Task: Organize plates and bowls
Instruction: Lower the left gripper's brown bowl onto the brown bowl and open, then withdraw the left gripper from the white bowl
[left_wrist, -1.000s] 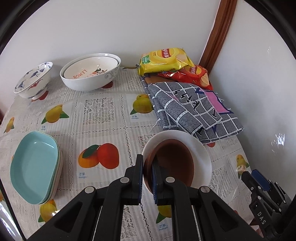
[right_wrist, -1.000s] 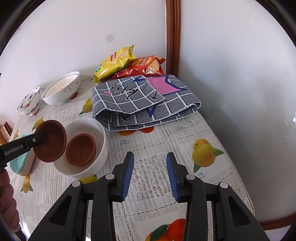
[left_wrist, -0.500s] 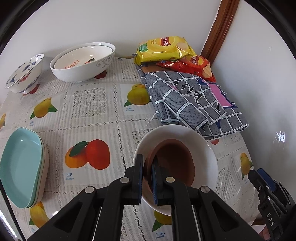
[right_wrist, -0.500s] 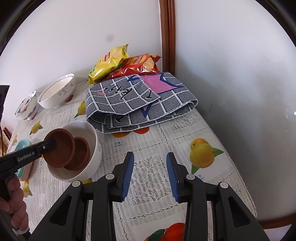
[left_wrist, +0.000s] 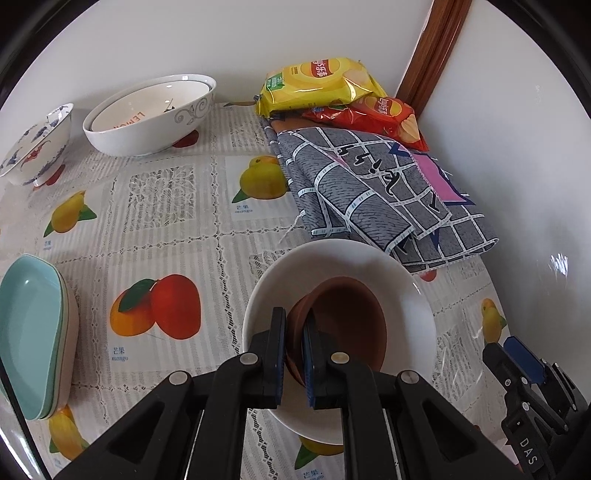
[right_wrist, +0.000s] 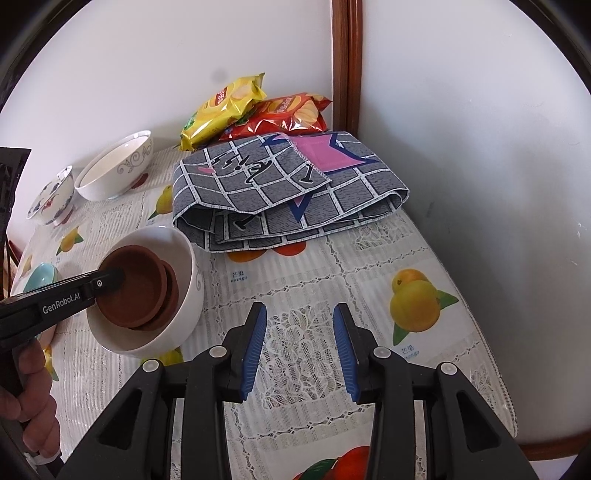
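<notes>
My left gripper (left_wrist: 293, 332) is shut on the rim of a brown clay bowl (left_wrist: 347, 325). The bowl sits nested on a second brown bowl (right_wrist: 171, 288) inside a white bowl (left_wrist: 413, 291). In the right wrist view the left gripper (right_wrist: 110, 280) pinches the brown bowl (right_wrist: 136, 288) within the white bowl (right_wrist: 188, 284). My right gripper (right_wrist: 299, 336) is open and empty above the tablecloth, right of the white bowl. Stacked teal plates (left_wrist: 29, 332) lie at the left edge. A large white bowl (left_wrist: 147, 118) and a blue-patterned bowl (left_wrist: 37, 147) stand at the back.
A folded grey checked cloth (left_wrist: 373, 195) lies right behind the white bowl. Yellow (left_wrist: 317, 85) and red (left_wrist: 376, 114) chip bags lie in the back corner. Walls close the back and right. The table edge (right_wrist: 491, 376) runs close on the right.
My left gripper has carried the brown bowl to the right and down, from beside the white bowl into it, onto the second brown bowl. The right gripper has stayed open and nearly still.
</notes>
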